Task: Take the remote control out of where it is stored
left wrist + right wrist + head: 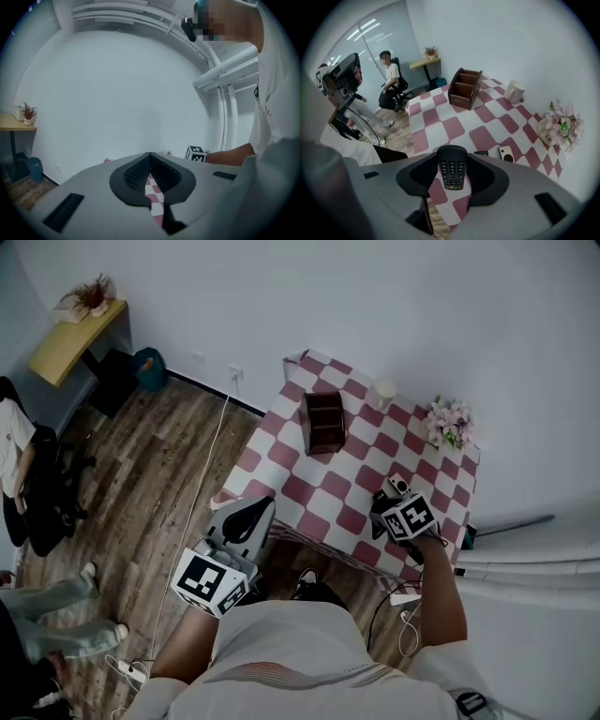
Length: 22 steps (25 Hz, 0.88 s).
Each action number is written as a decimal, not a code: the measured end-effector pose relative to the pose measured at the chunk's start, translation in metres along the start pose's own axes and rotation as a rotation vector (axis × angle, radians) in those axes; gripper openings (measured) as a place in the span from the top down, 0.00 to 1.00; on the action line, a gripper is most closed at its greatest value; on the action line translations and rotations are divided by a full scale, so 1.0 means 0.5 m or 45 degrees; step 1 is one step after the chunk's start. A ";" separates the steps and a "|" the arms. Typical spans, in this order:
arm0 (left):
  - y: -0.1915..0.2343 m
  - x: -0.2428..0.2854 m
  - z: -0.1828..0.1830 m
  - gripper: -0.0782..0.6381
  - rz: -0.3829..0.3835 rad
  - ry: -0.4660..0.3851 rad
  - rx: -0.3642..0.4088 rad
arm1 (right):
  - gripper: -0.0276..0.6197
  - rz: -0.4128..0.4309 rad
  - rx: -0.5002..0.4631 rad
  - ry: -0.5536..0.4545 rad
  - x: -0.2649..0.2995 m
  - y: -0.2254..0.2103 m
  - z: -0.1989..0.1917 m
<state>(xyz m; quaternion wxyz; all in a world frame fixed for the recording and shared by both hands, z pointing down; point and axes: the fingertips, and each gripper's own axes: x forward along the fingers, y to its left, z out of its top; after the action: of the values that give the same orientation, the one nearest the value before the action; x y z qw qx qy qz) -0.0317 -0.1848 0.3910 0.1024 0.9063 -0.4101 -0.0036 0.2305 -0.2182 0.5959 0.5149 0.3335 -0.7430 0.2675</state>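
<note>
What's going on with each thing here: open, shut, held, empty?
remote control: clamped between the right jaws, buttons facing up.
right gripper: shut on the remote control.
left gripper: shut, holding nothing.
wooden holder: upright on the table, compartments look empty.
white cup: upright.

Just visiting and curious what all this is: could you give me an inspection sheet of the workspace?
Surface: table under a red-and-white checked cloth, mostly bare.
Job's things: remote control clamped in the right gripper above the cloth, apart from the upright wooden organizer.
Clutter: white cup, flowers, small beige device.
Grippers: right gripper shut on the remote control; left gripper shut, empty, near the table's edge.
Cables: white cable lying across the wood floor.
Surroundings: yellow desk, seated person.
</note>
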 end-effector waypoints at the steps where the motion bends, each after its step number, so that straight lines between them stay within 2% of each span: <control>1: 0.000 -0.001 -0.001 0.88 0.001 0.000 0.000 | 0.65 0.000 -0.019 0.043 0.015 0.001 -0.005; 15: 0.041 -0.030 -0.004 0.88 0.112 -0.002 -0.021 | 0.65 0.081 -0.152 0.365 0.170 0.014 0.024; 22: 0.058 -0.050 -0.010 0.88 0.164 0.001 -0.032 | 0.65 0.093 -0.182 0.448 0.223 0.023 0.017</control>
<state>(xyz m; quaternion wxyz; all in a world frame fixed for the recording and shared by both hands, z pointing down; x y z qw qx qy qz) -0.0693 -0.1836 0.3995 0.1139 0.8766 -0.4676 -0.0016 0.1891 -0.2418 0.6979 0.6491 0.2169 -0.6704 0.2867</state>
